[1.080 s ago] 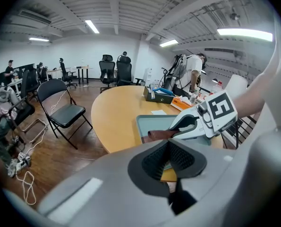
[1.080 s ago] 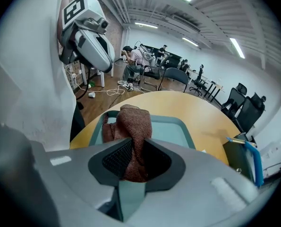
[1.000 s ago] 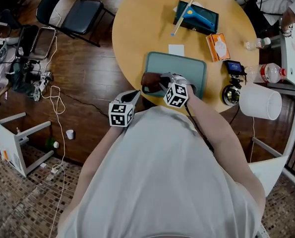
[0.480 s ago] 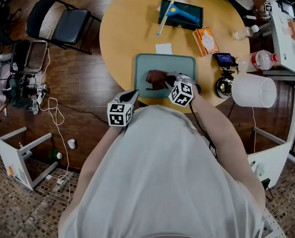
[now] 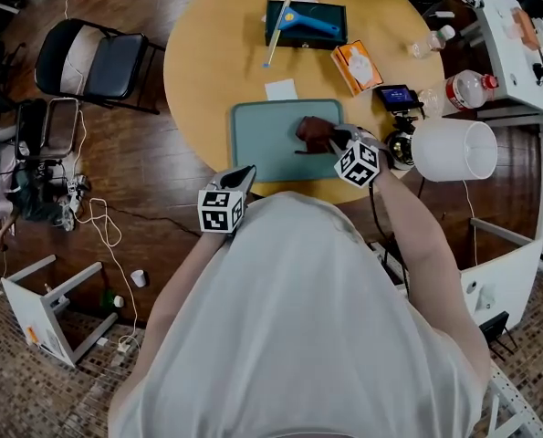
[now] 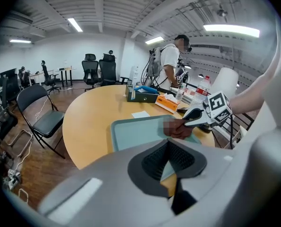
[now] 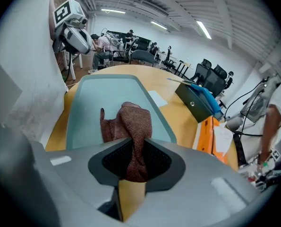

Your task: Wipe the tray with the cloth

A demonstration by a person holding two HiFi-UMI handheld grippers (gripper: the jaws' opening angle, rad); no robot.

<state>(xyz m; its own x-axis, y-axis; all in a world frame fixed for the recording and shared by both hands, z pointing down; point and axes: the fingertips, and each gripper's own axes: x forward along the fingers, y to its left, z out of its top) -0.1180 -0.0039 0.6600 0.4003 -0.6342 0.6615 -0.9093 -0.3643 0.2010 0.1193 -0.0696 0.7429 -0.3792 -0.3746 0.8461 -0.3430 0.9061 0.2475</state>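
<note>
A teal tray [image 5: 266,144] lies at the near edge of the round wooden table [image 5: 207,62]. A brown cloth [image 5: 317,132] rests on the tray's right part, and my right gripper [image 5: 333,140] is shut on it. In the right gripper view the cloth [image 7: 131,124] hangs bunched between the jaws over the tray [image 7: 88,108]. My left gripper [image 5: 243,177] hovers shut and holding nothing just off the tray's near left corner, at the table edge. The left gripper view shows the tray [image 6: 138,131], the cloth [image 6: 183,130] and the right gripper [image 6: 197,118] beyond the left gripper [image 6: 171,162].
Behind the tray are a white note [image 5: 280,89], a dark box with a blue squeegee [image 5: 306,21] and an orange packet [image 5: 356,66]. A small device [image 5: 397,96], bottles [image 5: 463,89] and a white bucket [image 5: 454,151] stand at right. A folding chair [image 5: 98,62] is left.
My right gripper has dragged the cloth across the tray from its left part to its right part. The left gripper has stayed at the tray's near left corner.
</note>
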